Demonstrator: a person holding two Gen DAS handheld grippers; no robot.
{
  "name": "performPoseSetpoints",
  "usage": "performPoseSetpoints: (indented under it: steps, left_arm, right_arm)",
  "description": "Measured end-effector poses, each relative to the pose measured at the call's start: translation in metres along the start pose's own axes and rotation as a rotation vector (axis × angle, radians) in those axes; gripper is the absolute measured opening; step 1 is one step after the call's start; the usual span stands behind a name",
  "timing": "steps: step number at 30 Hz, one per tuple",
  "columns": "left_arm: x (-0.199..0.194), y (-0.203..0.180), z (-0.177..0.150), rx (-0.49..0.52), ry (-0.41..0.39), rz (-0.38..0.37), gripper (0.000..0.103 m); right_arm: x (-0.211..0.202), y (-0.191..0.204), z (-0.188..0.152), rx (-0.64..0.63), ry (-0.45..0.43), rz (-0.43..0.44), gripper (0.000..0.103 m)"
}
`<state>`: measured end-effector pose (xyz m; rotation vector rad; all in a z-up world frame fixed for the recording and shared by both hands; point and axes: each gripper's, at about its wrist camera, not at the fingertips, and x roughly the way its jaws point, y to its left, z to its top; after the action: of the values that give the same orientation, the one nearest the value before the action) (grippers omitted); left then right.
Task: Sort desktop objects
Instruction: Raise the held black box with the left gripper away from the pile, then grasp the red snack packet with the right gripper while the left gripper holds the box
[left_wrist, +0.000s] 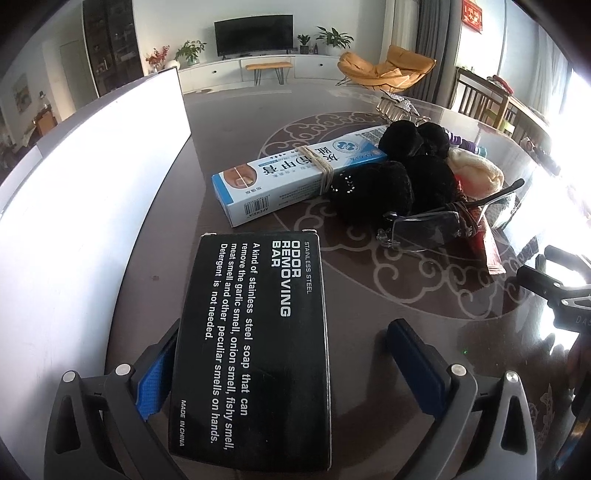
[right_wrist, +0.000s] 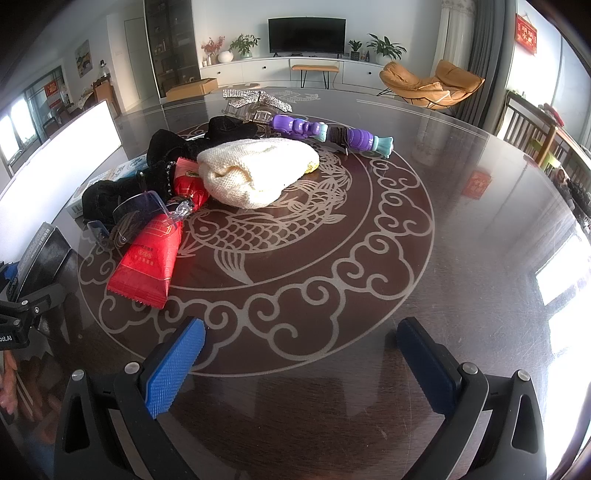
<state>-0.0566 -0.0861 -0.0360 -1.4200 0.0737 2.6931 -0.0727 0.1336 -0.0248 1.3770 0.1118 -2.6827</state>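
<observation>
**Black box between my left fingers, pile waiting beyond**

The glass table (right_wrist: 461, 206) fills both views, and the white bin (left_wrist: 92, 192) runs down the left of my left wrist frame.

The black odor bar box (left_wrist: 251, 350) lies lower centre between my left gripper (left_wrist: 291, 365). The left pad (left_wrist: 155, 384) looks to touch its edge; the right pad stands apart, so the jaws are spread, nothing clamped. I judge the box stiff cardboard, smooth, likely weighty: squeeze the long sides near the middle.

Upper right sits the blue-and-white carton (left_wrist: 295, 173), rigid and light. The cream knit cloth (right_wrist: 255, 173) is soft. The clear glasses (left_wrist: 443, 221) look fragile.

My right gripper (right_wrist: 299, 365) hangs spread and empty.
</observation>
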Motion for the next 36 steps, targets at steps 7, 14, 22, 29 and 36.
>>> performPoseSetpoints:
  steps: [7,14,22,29,36]
  left_arm:
    - [-0.001,0.001,0.000,0.006,0.005,-0.004,0.103]
    - [-0.002,0.001,-0.002,0.000,-0.003,0.001,0.103]
    - [-0.001,0.000,-0.001,0.000,-0.004,0.001,0.103]
    - [-0.001,0.000,-0.002,0.000,-0.004,0.001,0.103]
    - [-0.002,0.000,0.000,0.000,-0.004,0.002,0.103]
  right_arm:
    - [0.000,0.000,0.000,-0.012,0.008,0.012,0.103]
    - [-0.024,0.031,-0.008,0.050,0.000,0.186,0.103]
    - [0.013,0.081,0.037,-0.059,0.034,0.149,0.065]
    - [-0.004,0.079,0.006,-0.150,-0.015,0.156,0.041]
    - [-0.044,0.043,-0.049,-0.067,-0.044,0.160,0.041]
